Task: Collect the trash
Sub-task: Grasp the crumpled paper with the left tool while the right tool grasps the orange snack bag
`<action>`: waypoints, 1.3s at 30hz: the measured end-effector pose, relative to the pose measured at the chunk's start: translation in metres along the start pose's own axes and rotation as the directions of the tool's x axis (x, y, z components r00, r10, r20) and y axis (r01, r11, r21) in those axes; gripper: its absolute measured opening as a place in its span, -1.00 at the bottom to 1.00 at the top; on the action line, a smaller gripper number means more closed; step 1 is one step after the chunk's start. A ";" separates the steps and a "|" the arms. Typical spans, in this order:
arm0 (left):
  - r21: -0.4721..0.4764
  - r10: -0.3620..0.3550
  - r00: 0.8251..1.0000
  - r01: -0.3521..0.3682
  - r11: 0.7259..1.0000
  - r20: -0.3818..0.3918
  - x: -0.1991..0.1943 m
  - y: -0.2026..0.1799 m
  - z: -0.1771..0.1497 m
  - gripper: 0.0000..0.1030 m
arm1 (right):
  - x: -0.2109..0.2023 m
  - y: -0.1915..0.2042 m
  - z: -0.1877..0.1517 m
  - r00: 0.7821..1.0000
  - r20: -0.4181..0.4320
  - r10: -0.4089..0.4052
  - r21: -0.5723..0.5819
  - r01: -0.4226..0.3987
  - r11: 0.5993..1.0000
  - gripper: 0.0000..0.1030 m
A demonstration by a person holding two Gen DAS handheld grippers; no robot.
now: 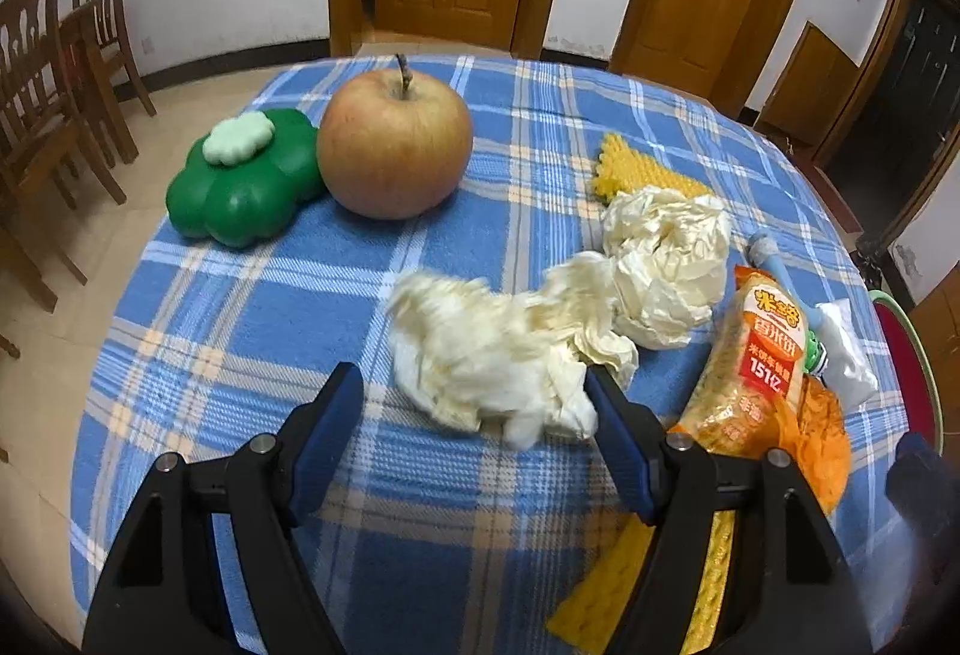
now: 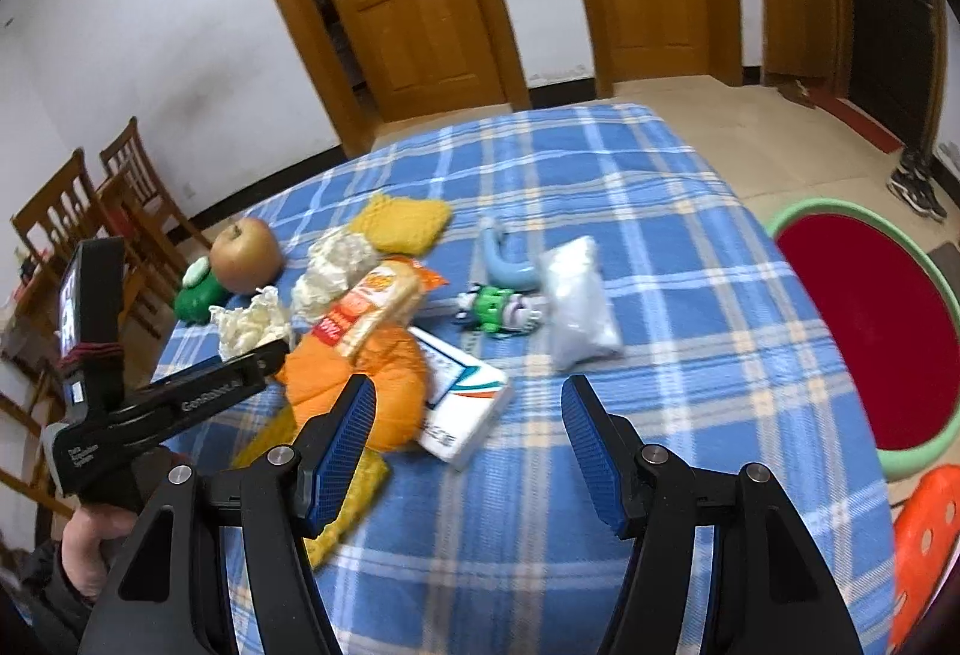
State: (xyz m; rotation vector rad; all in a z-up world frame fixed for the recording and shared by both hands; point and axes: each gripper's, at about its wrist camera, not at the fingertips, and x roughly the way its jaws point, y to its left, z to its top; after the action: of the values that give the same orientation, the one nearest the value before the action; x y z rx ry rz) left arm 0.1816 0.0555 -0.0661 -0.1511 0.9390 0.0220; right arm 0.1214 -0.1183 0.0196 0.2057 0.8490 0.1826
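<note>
A crumpled white tissue (image 1: 492,355) lies on the blue plaid tablecloth (image 1: 288,331), just ahead of and between the fingers of my left gripper (image 1: 474,391). That gripper is open, and its right finger touches the tissue's edge. A second tissue ball (image 1: 666,265) and an orange snack wrapper (image 1: 756,367) lie to the right. My right gripper (image 2: 468,397) hangs open over the cloth with nothing between its fingers. A white carton (image 2: 462,409) and an orange cloth (image 2: 360,379) lie just ahead of it. Further off is a clear plastic bag (image 2: 579,295).
An apple (image 1: 393,150) and a green flower-shaped box (image 1: 240,181) sit at the far left, with yellow cloths (image 1: 642,169) and a small toy (image 2: 498,310) nearby. A red basin with a green rim (image 2: 864,319) and an orange stool (image 2: 924,535) stand beside the table on the right. Wooden chairs (image 1: 48,72) stand on the left.
</note>
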 end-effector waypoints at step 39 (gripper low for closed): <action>0.098 -0.122 0.988 0.113 0.989 0.094 -0.079 -0.045 -0.014 -0.24 | -0.037 -0.027 -0.007 0.995 0.096 0.040 0.040 -0.044 0.998 -0.63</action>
State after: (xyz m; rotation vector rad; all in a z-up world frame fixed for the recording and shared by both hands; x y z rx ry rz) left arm 0.1280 0.0124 -0.0052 -0.1188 0.8286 -0.1217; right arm 0.0943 -0.1520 0.0349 0.2696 0.7546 0.1929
